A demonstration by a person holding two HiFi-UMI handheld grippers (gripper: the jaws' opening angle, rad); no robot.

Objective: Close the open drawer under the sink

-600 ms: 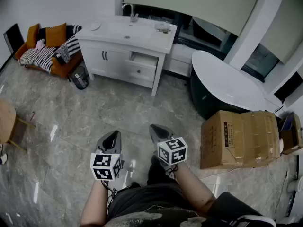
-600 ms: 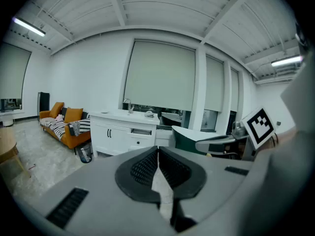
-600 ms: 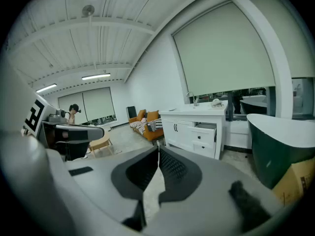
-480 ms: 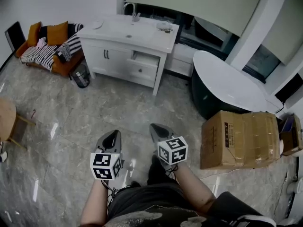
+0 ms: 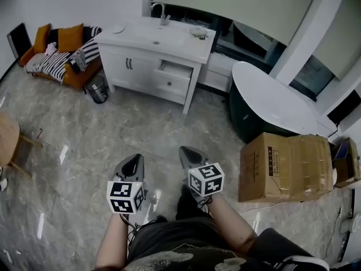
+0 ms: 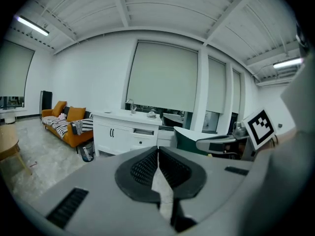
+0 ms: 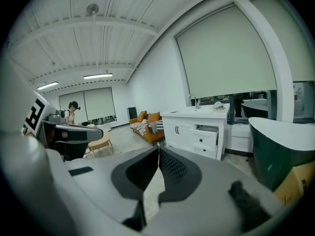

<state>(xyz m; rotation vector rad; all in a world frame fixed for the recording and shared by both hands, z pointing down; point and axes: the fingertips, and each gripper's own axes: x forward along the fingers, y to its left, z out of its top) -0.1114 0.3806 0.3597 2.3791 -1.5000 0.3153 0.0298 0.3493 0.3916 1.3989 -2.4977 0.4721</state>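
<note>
A white sink cabinet (image 5: 151, 61) stands across the room by the far wall. Its top right drawer (image 5: 174, 71) is pulled partly out, also visible as the open drawer (image 7: 208, 131) and the open drawer (image 6: 143, 132) in the two gripper views. My left gripper (image 5: 133, 162) and right gripper (image 5: 186, 153) are held side by side over the grey floor, far short of the cabinet. Both have their jaws together with nothing between them. They point slightly downward toward the cabinet.
An orange sofa (image 5: 59, 55) with striped cushions sits left of the cabinet, a dark bin (image 5: 97, 90) beside it. A dark green bathtub (image 5: 265, 109) lies to the right, a cardboard box (image 5: 285, 165) in front of it. A wooden stool (image 5: 10, 145) stands at far left.
The view has shifted a little, so the cabinet and sofa sit slightly further right in the picture. Both grippers keep their places and stay shut.
</note>
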